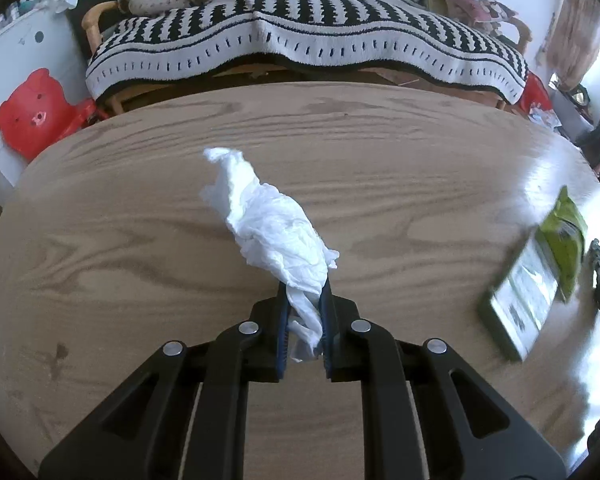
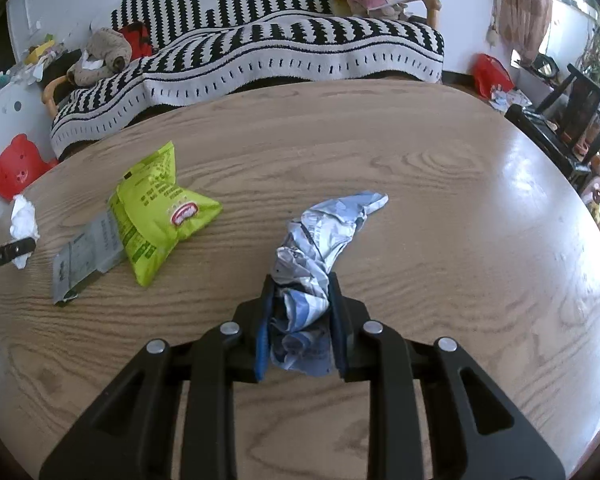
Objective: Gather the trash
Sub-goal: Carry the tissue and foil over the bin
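A: Take the green snack bag [image 2: 156, 216] as the marker. What sits to its left?

B: In the right wrist view, at the far left edge, the left gripper [image 2: 14, 250] pinches a crumpled white tissue [image 2: 23, 216], well to the left of the green snack bag. In its own view the left gripper [image 1: 305, 312] has its blue-padded fingers [image 1: 283, 332] pressed together on the lower end of the white tissue [image 1: 268, 220], and the rest of the tissue stands up over the wooden table [image 1: 140, 240].

A: And closer to the bag?

B: A flat grey packet [image 2: 86, 256] lies on the wooden table [image 2: 460, 240], touching the bag's left side and partly tucked under it. The bag itself lies flat on the tabletop, puffed, with a red and white logo.

A: To its right?

B: The right gripper [image 2: 302, 320] sits to the right of the bag and nearer the camera. It is clamped on a crumpled blue and white wrapper [image 2: 320, 240], and the wrapper's free end curls toward the far side of the table.

A: Behind the bag?

B: A sofa under a black and white striped blanket [image 2: 284, 48], beyond the table's far edge.
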Demonstrator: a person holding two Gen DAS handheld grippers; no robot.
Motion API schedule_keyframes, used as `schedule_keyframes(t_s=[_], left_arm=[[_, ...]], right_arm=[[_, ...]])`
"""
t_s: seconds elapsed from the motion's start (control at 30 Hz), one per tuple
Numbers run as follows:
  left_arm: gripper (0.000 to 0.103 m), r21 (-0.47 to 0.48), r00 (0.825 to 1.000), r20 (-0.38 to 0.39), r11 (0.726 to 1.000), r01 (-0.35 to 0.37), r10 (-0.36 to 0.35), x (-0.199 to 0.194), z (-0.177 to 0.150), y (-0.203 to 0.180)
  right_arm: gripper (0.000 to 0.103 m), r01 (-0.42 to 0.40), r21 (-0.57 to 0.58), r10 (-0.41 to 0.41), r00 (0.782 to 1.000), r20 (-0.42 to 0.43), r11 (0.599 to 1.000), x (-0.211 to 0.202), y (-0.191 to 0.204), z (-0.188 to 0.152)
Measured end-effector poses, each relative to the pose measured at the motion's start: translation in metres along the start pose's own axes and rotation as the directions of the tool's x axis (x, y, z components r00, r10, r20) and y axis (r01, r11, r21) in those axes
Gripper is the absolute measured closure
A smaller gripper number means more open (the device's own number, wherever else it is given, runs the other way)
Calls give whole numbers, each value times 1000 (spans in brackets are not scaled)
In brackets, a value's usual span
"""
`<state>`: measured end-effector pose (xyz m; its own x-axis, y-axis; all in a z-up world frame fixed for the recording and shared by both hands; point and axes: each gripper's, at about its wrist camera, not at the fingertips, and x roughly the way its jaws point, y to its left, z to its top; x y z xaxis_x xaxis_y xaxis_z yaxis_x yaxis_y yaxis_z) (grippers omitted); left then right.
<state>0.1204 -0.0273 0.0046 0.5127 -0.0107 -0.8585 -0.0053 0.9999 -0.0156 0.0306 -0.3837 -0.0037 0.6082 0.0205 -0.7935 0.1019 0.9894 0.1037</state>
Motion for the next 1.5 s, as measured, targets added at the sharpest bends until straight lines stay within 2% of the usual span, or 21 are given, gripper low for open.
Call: schedule_keyframes(t_s=[0.27,0.37,0.5,0.6,0.73,0.83,0.93,0.97,1.1,1.2,1.33,1.4,1.5], left_arm=[[91,51,998,20,997,62,-63,-49,-40,-11],[91,121,992,51,986,111,-118,-76,-52,-39],[91,238,972,70,950,204,-226,-111,-69,-99],[91,325,945,52,900,291,-324,-133,-89,-156],[91,451,896,-10,798,400,-444,-160,-131,-242],[91,530,863,-76,713,459,-500,-174,-167,-299],[91,570,833,-150,642,513,-532,-181,-198,-342],[91,578,823,-179,619,531,-538,-182,-209,-356],[91,602,802,-265,558,572,-536,-181,-239,-389],[91,634,801,-325,513,579,-503,-173,-264,-407],[91,625,797,-401,501,599,-453,-147,-285,-417],[91,616,796,-441,505,605,-414,-127,-303,-423],[91,584,787,-515,533,612,-339,-85,-327,-433]], right_arm=[[79,1,11,-1,999,36,1000,-41,-4,-17],[79,11,6,-11,998,65,1000,-67,-6,-24],[79,31,27,-34,993,113,999,-106,-21,-31],[78,65,53,-73,986,150,996,-141,-42,-44],[78,119,121,-140,974,180,985,-184,-86,-70],[78,146,181,-182,963,199,973,-215,-122,-93],[78,155,247,-208,956,207,956,-242,-158,-120],[78,156,262,-213,955,206,953,-247,-166,-128],[78,138,366,-213,962,172,920,-263,-208,-175],[78,127,423,-192,975,115,897,-256,-227,-215],[78,100,466,-108,994,-11,879,-212,-230,-264],[78,112,474,-74,992,-97,874,-177,-231,-288],[78,110,553,-9,983,-181,826,-135,-242,-318]])
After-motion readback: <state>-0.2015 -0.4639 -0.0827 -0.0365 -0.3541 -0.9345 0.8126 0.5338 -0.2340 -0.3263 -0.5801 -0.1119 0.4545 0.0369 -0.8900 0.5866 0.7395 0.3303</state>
